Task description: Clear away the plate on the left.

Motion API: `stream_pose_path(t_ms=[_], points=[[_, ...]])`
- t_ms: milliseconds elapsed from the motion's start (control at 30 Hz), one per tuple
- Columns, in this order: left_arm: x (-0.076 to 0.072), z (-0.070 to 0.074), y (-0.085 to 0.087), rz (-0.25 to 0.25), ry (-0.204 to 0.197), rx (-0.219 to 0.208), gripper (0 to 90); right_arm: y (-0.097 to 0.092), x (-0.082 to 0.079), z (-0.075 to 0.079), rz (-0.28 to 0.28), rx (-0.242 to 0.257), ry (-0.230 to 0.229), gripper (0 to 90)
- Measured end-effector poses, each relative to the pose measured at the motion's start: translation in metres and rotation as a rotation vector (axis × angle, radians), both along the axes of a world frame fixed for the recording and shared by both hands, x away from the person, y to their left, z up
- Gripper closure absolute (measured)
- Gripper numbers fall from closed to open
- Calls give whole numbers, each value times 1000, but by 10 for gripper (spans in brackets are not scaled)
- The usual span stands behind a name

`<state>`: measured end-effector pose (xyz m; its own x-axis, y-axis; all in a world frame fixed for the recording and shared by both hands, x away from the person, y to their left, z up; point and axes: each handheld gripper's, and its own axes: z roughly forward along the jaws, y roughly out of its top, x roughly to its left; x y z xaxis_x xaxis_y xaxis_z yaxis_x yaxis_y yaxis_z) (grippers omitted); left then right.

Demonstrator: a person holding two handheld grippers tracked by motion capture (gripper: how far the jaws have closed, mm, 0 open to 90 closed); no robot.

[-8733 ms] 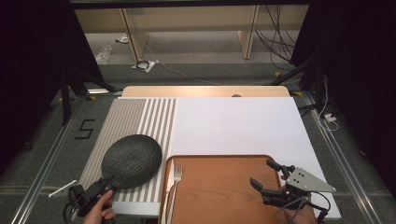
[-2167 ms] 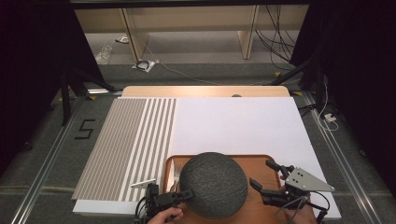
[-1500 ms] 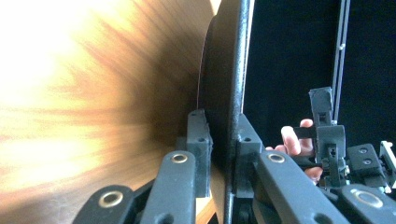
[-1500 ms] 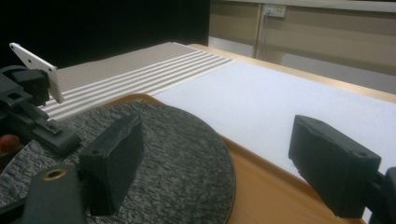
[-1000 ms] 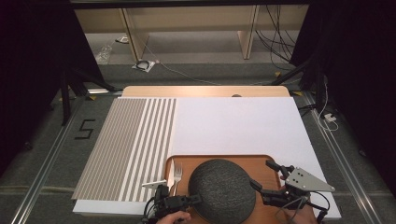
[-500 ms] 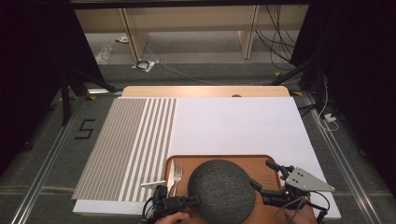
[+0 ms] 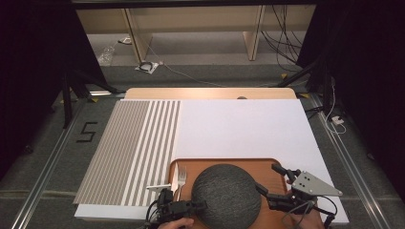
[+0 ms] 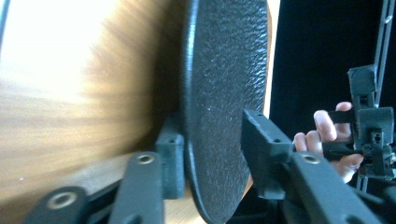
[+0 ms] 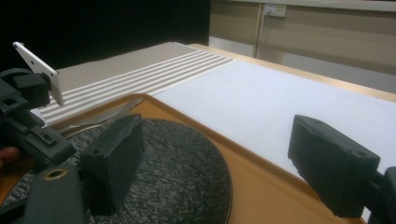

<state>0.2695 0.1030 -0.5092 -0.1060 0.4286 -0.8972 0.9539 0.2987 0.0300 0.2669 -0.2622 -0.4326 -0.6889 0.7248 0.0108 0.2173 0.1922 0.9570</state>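
A dark grey textured plate (image 7: pixel 225 193) lies on the wooden tray (image 7: pixel 267 167) at the table's near edge. My left gripper (image 7: pixel 198 206) reaches in level from the left, and the plate's rim (image 8: pixel 224 93) stands between its jaws. The jaws have just been opening, and one pad (image 8: pixel 261 144) stands off the plate's face. My right gripper (image 7: pixel 268 179) hovers over the tray beside the plate's right edge, open wide with nothing in it. In the right gripper view the plate (image 9: pixel 177 172) lies below the right gripper (image 9: pixel 217 140).
A fork (image 7: pixel 181 177) lies on the tray's left side, close to the plate. A white mat (image 7: pixel 239 129) with a grey striped left part (image 7: pixel 129 143) covers the table beyond the tray. The dark floor drops away on both sides.
The plate came from the striped part of the mat to the tray and settled lower on it. Over the last second neither hand has shifted in the high view.
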Motion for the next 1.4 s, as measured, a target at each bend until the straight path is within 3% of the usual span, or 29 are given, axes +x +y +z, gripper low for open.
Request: stream_pose_path(t_ms=[400,767,1133,1400], points=[[1,4,-2,-40,-22,20,470,1,0,0,4,4,-7,194],[4,8,3,-32,-44,52,418,1,0,0,4,5,-7,193],[11,17,14,-5,-140,134,386,0,0,0,6,1,-2,193],[13,30,18,-7,-249,203,369,0,-1,1,6,-2,0,192]])
